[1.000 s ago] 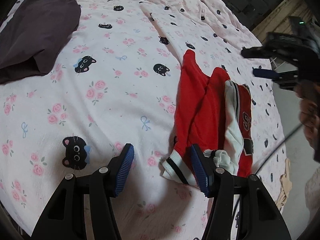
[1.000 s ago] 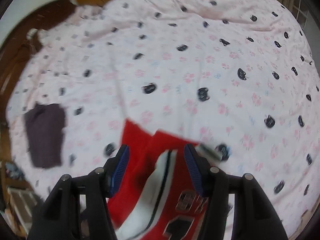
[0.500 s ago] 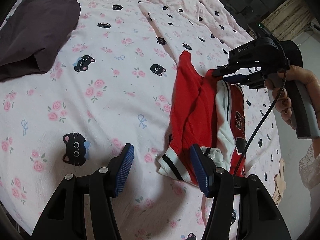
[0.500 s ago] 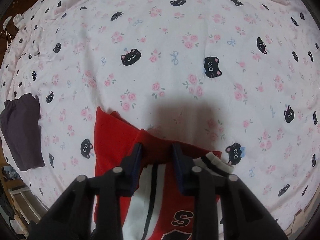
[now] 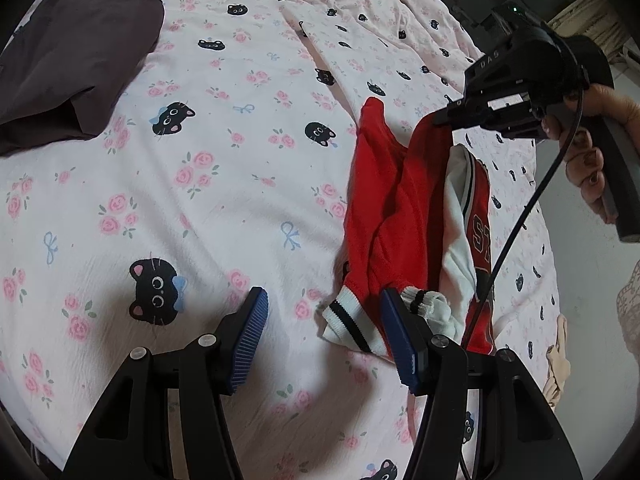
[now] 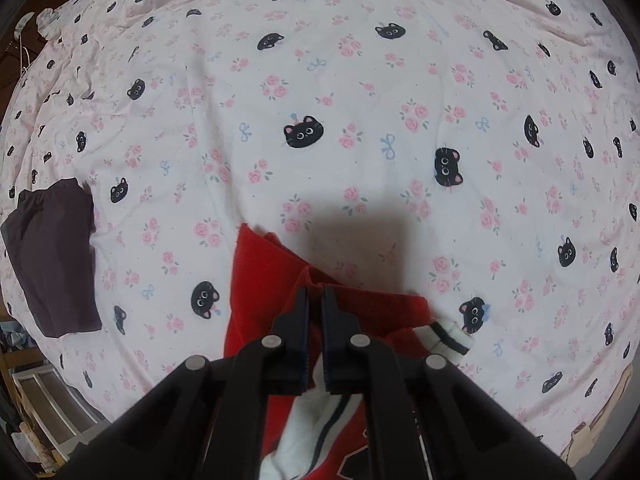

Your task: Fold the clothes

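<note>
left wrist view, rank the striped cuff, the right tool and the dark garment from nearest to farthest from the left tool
1. The striped cuff of the red jacket lies just ahead of the left tool, between its open fingers.
2. The right tool is farther up on the right, pinching the jacket's far end.
3. The dark garment is farthest, at the upper left of the bedsheet.

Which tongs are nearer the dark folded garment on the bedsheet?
Left. The left tongs hover open over the sheet, with the dark garment up-left of them. The right tongs, shut on the red jacket, are farther away.
</note>
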`<state>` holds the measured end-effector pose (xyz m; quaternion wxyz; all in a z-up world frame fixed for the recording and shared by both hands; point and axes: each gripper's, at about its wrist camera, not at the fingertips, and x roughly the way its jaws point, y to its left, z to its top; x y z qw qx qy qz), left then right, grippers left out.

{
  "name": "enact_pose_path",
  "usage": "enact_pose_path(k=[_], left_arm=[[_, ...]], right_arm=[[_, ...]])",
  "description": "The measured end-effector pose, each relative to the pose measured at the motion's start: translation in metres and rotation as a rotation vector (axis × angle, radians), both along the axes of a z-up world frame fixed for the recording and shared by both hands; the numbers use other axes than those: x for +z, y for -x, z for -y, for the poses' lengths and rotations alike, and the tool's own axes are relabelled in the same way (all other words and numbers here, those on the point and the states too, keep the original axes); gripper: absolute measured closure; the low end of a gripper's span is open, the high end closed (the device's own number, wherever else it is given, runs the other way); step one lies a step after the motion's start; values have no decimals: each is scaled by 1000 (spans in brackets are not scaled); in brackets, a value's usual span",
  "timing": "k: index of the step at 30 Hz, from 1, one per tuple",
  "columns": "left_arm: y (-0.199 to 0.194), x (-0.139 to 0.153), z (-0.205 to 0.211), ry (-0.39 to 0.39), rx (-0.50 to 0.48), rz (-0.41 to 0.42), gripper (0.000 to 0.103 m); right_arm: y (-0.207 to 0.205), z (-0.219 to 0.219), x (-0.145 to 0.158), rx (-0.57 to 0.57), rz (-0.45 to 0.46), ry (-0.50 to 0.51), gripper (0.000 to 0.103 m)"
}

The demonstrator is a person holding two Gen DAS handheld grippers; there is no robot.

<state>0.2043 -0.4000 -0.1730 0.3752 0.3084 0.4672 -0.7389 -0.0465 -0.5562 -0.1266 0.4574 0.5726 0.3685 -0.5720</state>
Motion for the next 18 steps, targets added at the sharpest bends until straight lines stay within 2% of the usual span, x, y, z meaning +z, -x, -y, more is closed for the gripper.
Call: enact_pose_path(k=[10,14,15,17,18], left_arm=[[-2,-1,0,-7,-4,-4,50],[-1,-2,-1,-7,-8,-2,50],[-1,-2,-1,-7,-8,-3,50],[0,-3,-1,-10,-10,-7,50],[1,-3,-1,-11,-12,-8,50]], right_arm=[[-4,20,17,-2,-44,10,97],[-18,24,1,74,-80,-70,95],[-23,24,-5,94,-85,-100,91],[-34,23,-18,134,-115,-153,74],[-40,23,-24,154,-138,-175,58]])
